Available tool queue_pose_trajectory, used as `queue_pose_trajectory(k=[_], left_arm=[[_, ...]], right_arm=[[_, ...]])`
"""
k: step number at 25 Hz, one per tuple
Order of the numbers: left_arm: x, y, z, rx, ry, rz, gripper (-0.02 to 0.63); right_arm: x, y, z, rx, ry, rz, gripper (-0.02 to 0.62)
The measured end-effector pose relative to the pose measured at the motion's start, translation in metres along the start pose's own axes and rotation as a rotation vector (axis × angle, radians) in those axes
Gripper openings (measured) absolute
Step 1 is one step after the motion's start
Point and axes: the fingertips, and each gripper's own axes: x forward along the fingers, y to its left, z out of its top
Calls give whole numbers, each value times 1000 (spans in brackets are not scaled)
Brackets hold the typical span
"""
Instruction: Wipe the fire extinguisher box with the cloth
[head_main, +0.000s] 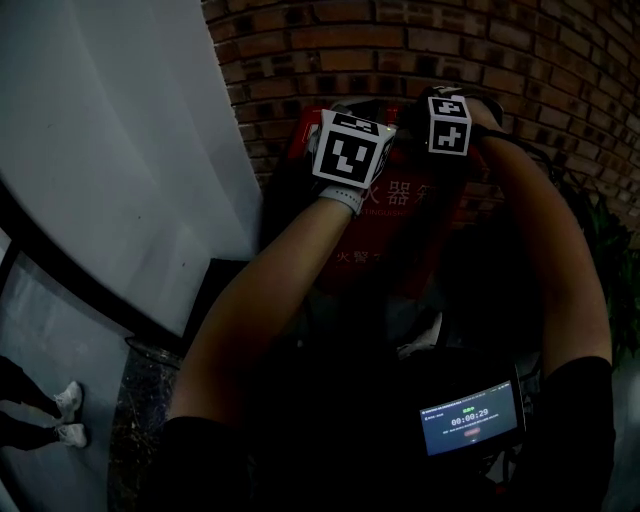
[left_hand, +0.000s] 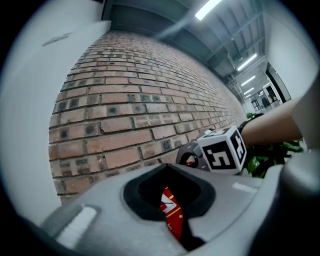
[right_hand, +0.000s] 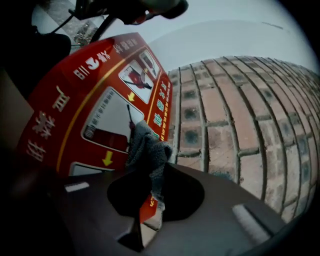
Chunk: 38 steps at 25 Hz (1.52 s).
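Note:
The red fire extinguisher box (head_main: 400, 235) stands against a brick wall, and both grippers are up at its top. My right gripper (right_hand: 148, 210) is shut on a grey cloth (right_hand: 146, 150), which sticks out of the jaws and lies against the box's printed red front (right_hand: 95, 100). In the head view only the right gripper's marker cube (head_main: 449, 122) shows. My left gripper (left_hand: 175, 225) has its jaws together with nothing held. A sliver of the red box (left_hand: 171, 212) shows through their opening. The left gripper's cube (head_main: 349, 150) sits just left of the right gripper.
The brick wall (head_main: 420, 50) runs behind the box. A white wall (head_main: 110, 150) is to the left. Green plant leaves (left_hand: 270, 155) are at the right. A small lit screen (head_main: 470, 417) hangs at my lower right. Someone's feet in white shoes (head_main: 68, 415) stand at the lower left.

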Motion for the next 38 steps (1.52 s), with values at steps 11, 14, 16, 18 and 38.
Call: queue_pose_trajectory(k=[11,14,16,18,38], left_arm=[[-26,-19,-25,16,17,-11,3],[-34,-23,-23,24,9,-11,3],[-41,-26,-23,10,5,-13,3],[-47,-27,-24,-2,2,-7,3],[-27,26,-38,-1,18,38,3]], right_arm=[[-54,38,35,-47,-39,110,35],[-69,46,43,-67,-37,134,35],[-78,51,48,-78,-39,154,35],[-87,59,51,-88,-39,182,35],[9,-45,44,6,47,-33,38]])
